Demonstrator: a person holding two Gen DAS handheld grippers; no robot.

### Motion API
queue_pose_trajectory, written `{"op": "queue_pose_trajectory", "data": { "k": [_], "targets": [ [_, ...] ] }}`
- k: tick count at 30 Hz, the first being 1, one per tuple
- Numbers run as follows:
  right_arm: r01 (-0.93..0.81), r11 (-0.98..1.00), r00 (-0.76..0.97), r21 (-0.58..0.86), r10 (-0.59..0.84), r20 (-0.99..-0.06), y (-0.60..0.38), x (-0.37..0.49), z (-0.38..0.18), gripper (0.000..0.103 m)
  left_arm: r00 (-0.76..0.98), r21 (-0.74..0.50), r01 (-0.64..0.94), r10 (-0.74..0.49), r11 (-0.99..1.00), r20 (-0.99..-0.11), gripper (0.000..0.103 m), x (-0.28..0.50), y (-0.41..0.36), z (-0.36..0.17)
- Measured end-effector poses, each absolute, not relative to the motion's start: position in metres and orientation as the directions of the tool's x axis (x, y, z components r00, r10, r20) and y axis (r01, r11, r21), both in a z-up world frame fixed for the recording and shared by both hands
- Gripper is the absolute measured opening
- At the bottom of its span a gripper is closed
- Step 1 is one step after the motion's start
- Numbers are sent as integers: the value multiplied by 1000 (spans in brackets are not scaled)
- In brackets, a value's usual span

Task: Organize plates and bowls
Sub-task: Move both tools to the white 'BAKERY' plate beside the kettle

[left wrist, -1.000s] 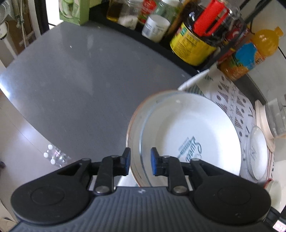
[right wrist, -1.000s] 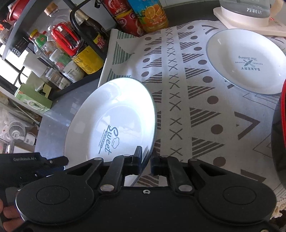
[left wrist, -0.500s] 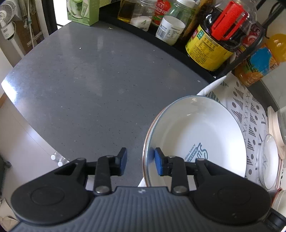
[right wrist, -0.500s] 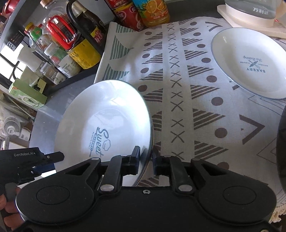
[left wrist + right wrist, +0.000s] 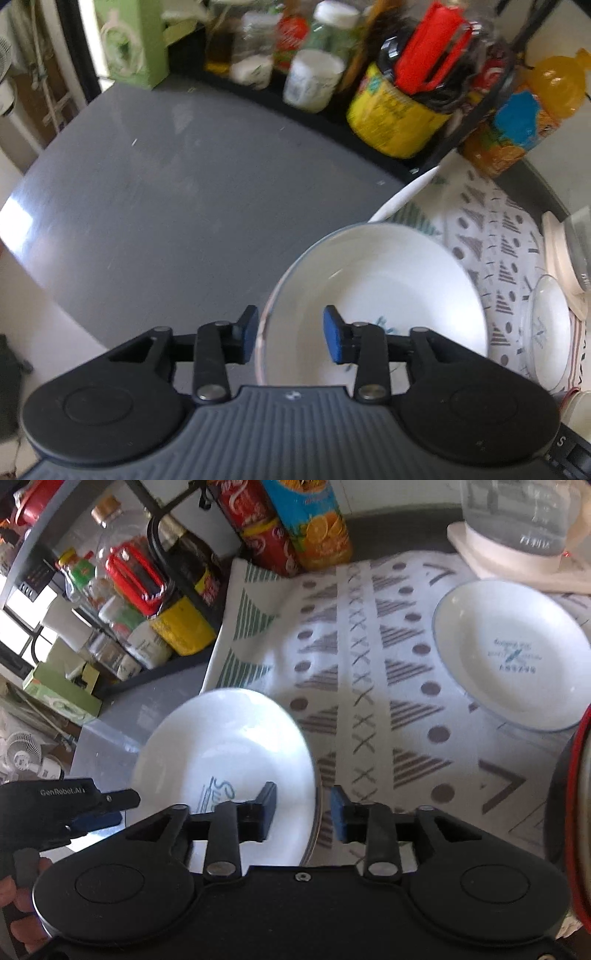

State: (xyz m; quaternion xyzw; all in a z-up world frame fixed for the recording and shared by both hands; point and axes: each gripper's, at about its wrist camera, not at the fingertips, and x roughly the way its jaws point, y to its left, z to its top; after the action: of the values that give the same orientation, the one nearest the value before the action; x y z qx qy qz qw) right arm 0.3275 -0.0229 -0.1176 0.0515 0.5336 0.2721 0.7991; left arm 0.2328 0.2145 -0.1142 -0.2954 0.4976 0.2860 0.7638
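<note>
Across a grey stone counter (image 5: 155,206) a white cloth (image 5: 369,686) printed with dots, crosses and striped triangles covers the right side, its edge running along a black rack (image 5: 258,88) crowded with jars and bottles. Two white plates show. One plate (image 5: 225,760) with blue writing sits at the cloth's near-left edge, partly over the bare counter; whether it rests flat or is tipped I cannot tell. The second plate (image 5: 513,653), also with blue writing, lies flat on the cloth at the far right, well apart from the first, just beside a cream base holding a clear kettle (image 5: 517,520). One orange juice bottle (image 5: 310,520) and one red cola bottle (image 5: 255,524) stand at the cloth's far edge. Both claws are spread, each straddling the near plate's rim without pinching: the left gripper (image 5: 290,334) at its left side, the right gripper (image 5: 303,812) at its right side. A small white fan (image 5: 22,753) stands off to the left
</note>
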Motion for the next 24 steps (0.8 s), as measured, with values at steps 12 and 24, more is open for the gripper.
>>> {"op": "queue_pose_trajectory", "data": {
  "k": [12, 24],
  "targets": [
    [-270, 891, 409, 365, 449, -794, -65, 356, -92, 59, 408, -188, -622, 110, 760, -906, 57, 288, 179, -94],
    [-124, 923, 510, 365, 375, -774, -110, 384, -78, 62, 453, -245, -478, -2, 843, -892, 58, 347, 133, -89]
  ]
}}
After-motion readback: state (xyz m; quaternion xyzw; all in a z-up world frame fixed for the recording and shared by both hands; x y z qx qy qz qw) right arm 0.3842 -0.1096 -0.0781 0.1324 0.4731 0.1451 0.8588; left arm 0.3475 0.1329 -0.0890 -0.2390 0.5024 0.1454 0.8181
